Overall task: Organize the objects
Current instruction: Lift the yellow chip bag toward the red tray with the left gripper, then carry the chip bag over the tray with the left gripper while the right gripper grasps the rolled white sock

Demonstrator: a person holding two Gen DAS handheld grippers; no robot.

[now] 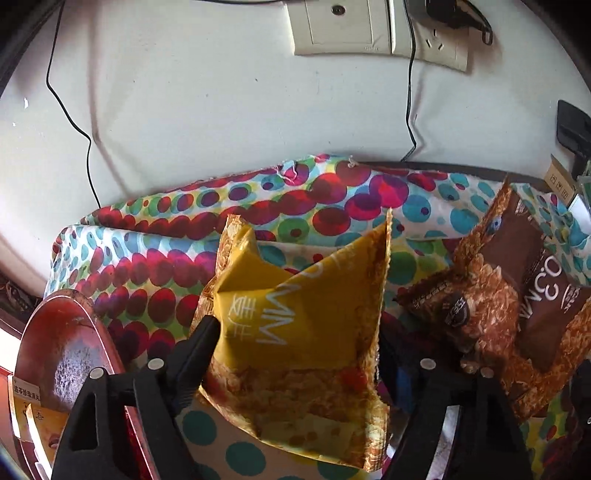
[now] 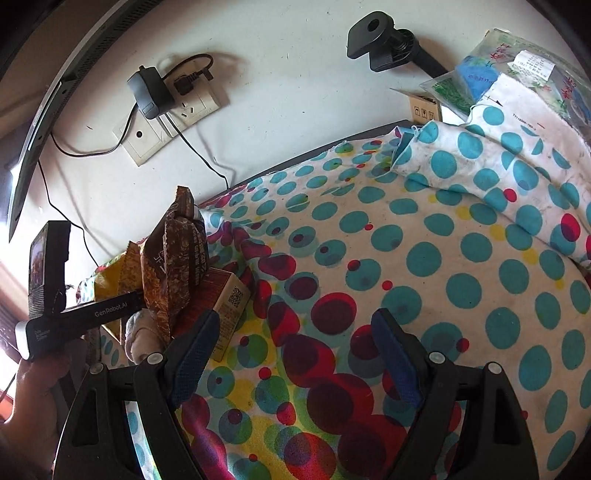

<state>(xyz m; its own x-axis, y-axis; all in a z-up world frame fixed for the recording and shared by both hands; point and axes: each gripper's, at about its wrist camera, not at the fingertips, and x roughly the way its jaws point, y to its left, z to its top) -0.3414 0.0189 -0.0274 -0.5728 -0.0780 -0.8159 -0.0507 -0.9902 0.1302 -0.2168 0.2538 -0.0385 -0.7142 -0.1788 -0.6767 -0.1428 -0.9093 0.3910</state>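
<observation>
Yellow foil fills the space between the fingers of the left gripper [image 1: 295, 332]: a yellow snack packet [image 1: 295, 332] stands there on its lower edge, its crimped sides reaching both black fingers. The left finger [image 1: 199, 347] touches the packet's side; the right finger is hidden behind the packet's edge, so I cannot tell if the pads really press on it, though the jaws stand wide. Just to the right of it lies a brown snack packet [image 1: 517, 295], tilted, with its corner near the yellow one. To the left, at the picture's edge, is a red round tray [image 1: 62, 354], and below it some small orange boxes are partly seen. All of this rests on a cloth with coloured dots [image 1: 147, 266], which reaches back to a white wall [image 1: 184, 110] with a switch plate [image 1: 340, 26] and thin black cables. The right gripper [image 2: 291, 347] has its blue-padded fingers [image 2: 195, 354] spread wide with nothing between them, only the dotted cloth below. Near its left finger lies a small box with a QR code [image 2: 229, 299], and on that box leans the brown packet, with the yellow one behind it. Further left a hand [image 2: 37, 387] holds the black body of the other gripper. Far to the right the cloth is folded up, and a clear plastic bag [image 2: 517, 66] lies behind it.
</observation>
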